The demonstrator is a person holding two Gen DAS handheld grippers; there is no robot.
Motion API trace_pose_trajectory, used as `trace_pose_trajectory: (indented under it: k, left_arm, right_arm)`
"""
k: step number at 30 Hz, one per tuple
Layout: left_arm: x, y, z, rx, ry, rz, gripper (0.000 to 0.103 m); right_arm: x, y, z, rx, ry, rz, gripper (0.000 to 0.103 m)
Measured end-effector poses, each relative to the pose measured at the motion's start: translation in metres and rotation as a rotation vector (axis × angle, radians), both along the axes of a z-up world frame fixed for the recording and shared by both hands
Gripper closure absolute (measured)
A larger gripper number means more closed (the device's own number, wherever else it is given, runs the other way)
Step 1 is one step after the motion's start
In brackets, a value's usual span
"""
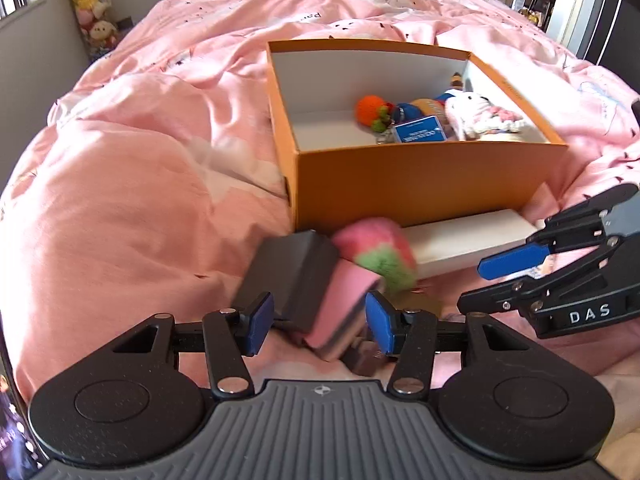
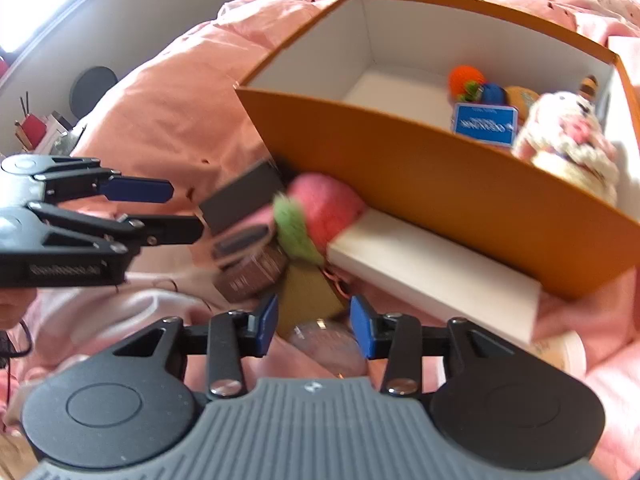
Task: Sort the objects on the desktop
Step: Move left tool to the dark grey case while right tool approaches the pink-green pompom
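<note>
The left hand-held gripper (image 1: pixel 320 322) stands part open around a grey-pink block (image 1: pixel 308 292), pads not pressing. The right hand-held gripper (image 2: pixel 314 322) gapes empty over clutter crowding the box (image 1: pixel 420 184) wall. Open bed (image 1: pixel 140 200) lies leftward.

Ahead of my grippers, a matt orange cardboard box (image 1: pixel 424 184) sits on rumpled pink cloth bedding (image 1: pixel 132 184); nearer lies a fuzzy knitted strawberry (image 1: pixel 376 252).

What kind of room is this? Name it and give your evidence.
Most likely a bedroom. The orange box sits on a bed with a rumpled pink duvet, and plush toys are stacked in the far corner by a window.
</note>
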State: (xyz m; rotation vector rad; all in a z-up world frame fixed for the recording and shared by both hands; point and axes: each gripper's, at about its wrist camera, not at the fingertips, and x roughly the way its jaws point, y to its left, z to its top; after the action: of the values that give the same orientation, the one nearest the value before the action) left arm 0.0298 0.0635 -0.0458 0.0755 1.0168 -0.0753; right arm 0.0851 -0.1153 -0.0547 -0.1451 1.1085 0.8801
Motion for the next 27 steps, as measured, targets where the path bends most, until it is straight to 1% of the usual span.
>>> trace_pose_trajectory:
  k: [3, 4, 5, 8, 12, 16, 19, 21, 23, 27]
  left_arm:
    - [0.007, 0.004, -0.004, 0.012, 0.009, -0.006, 0.043]
    - [0.01, 0.004, -0.007, 0.021, 0.02, -0.008, 0.043]
    - [0.011, 0.004, -0.009, 0.038, 0.03, -0.011, 0.043]
    - [0.014, 0.003, -0.016, 0.09, 0.044, -0.04, 0.044]
    - [0.017, 0.005, -0.025, 0.114, 0.071, -0.077, 0.044]
    - [0.018, 0.006, -0.032, 0.148, 0.092, -0.112, 0.044]
    - [0.018, 0.009, -0.035, 0.154, 0.111, -0.11, 0.044]
    - [0.017, 0.012, -0.034, 0.157, 0.115, -0.105, 0.044]
    - [0.015, 0.016, -0.032, 0.163, 0.115, -0.098, 0.044]
    - [0.014, 0.022, -0.028, 0.201, 0.108, -0.085, 0.044]
  right_arm:
    - [0.007, 0.022, 0.001, 0.012, -0.001, 0.029, 0.071]
    - [0.009, 0.028, 0.0, 0.017, 0.008, 0.04, 0.079]
    - [0.011, 0.034, -0.002, 0.02, 0.021, 0.053, 0.083]
    - [0.014, 0.049, -0.005, 0.015, 0.035, 0.083, 0.084]
    - [0.021, 0.06, -0.012, -0.002, 0.064, 0.098, 0.084]
    - [0.027, 0.067, -0.022, -0.009, 0.111, 0.105, 0.081]
    - [0.03, 0.072, -0.028, -0.016, 0.134, 0.108, 0.08]
    - [0.03, 0.075, -0.028, -0.024, 0.125, 0.113, 0.08]
    - [0.03, 0.078, -0.023, -0.01, 0.119, 0.125, 0.08]
    - [0.033, 0.084, -0.016, 0.024, 0.131, 0.139, 0.079]
